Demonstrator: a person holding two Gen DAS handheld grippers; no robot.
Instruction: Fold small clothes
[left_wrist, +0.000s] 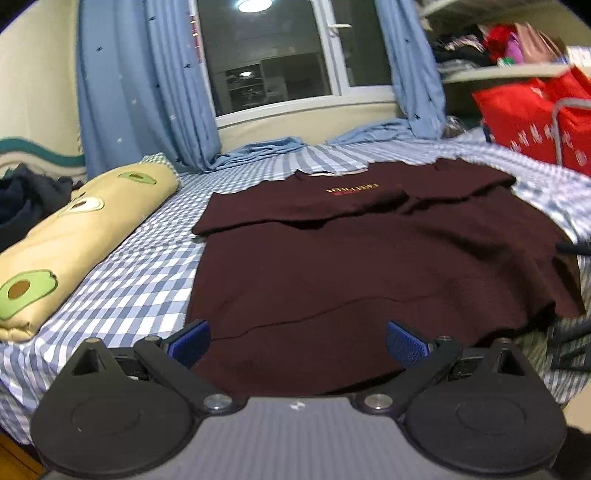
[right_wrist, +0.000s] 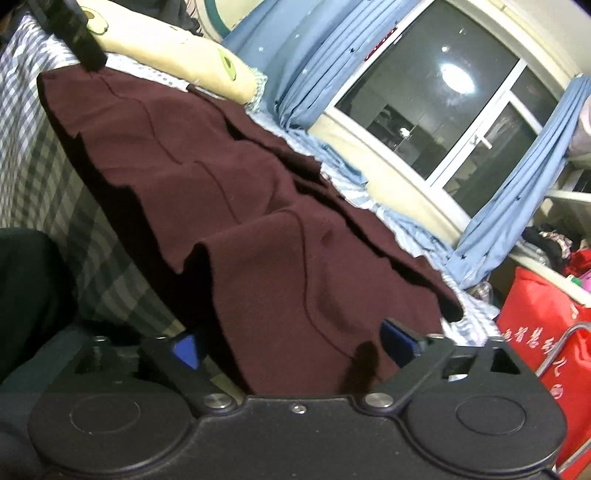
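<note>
Checked bedsheet (left_wrist: 129, 273), maroon T-shirt (left_wrist: 369, 266) spread flat, sleeves folded in.
Left gripper (left_wrist: 297, 341) and right gripper (right_wrist: 291, 345) gape wide at its hem, holding nothing; chest lettering blurred, red bag (right_wrist: 543, 317) print unreadable.

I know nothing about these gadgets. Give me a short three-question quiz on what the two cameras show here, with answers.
1. True or false: the maroon T-shirt lies on a blue checked bedsheet.
2. Multiple choice: the left gripper has its jaws
A. clamped on a sock
B. wide open, with the shirt's hem edge between them
C. shut on nothing
3. Fill the gap: the long cushion beside the shirt is printed with ______.

Key
1. True.
2. B. The right gripper is open too, at the shirt's hanging edge.
3. Avocados.
</note>
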